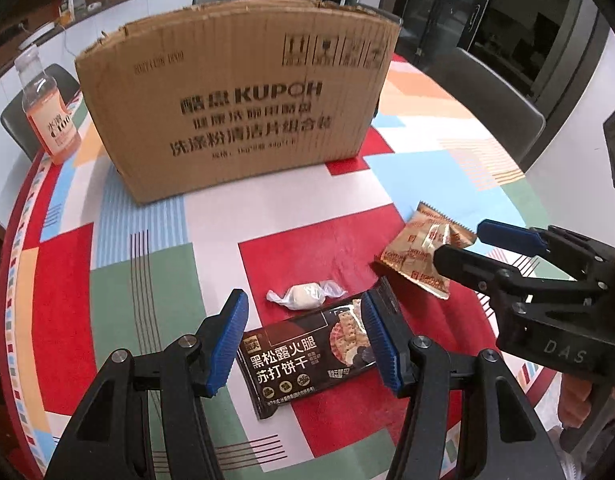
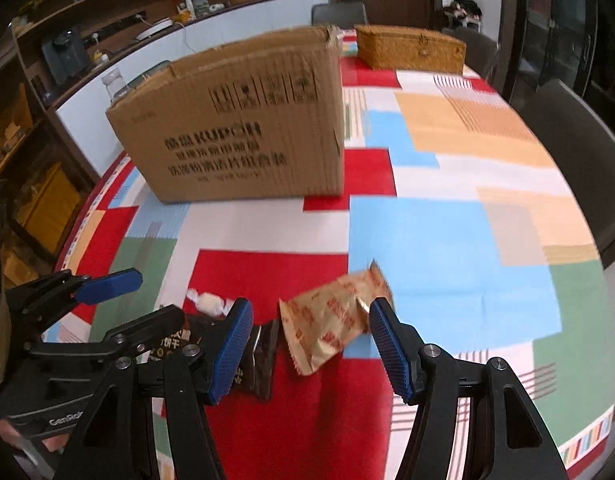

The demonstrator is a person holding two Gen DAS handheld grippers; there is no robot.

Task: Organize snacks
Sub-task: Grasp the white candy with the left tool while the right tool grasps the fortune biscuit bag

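Standing upright, cardboard box [image 1: 235,100], contents hidden; left tongs [image 1: 305,340], right tongs [image 2: 311,344] agape, holding nothing.

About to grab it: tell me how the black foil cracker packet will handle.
The black foil cracker packet lies flat, so it probably won't roll. Its glossy film looks slippery. The flat sealed ends may flex, and the crackers pictured on it could crack under a hard squeeze.

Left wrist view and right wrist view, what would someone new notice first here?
The big cardboard box printed KUPOH stands at the back of a table with a bright patchwork cloth. In front lie three snacks: a black cracker packet framed by the open left tongs, a small white candy just behind it, and a golden wrapper between the open right tongs. An orange drink bottle stands left of the box.
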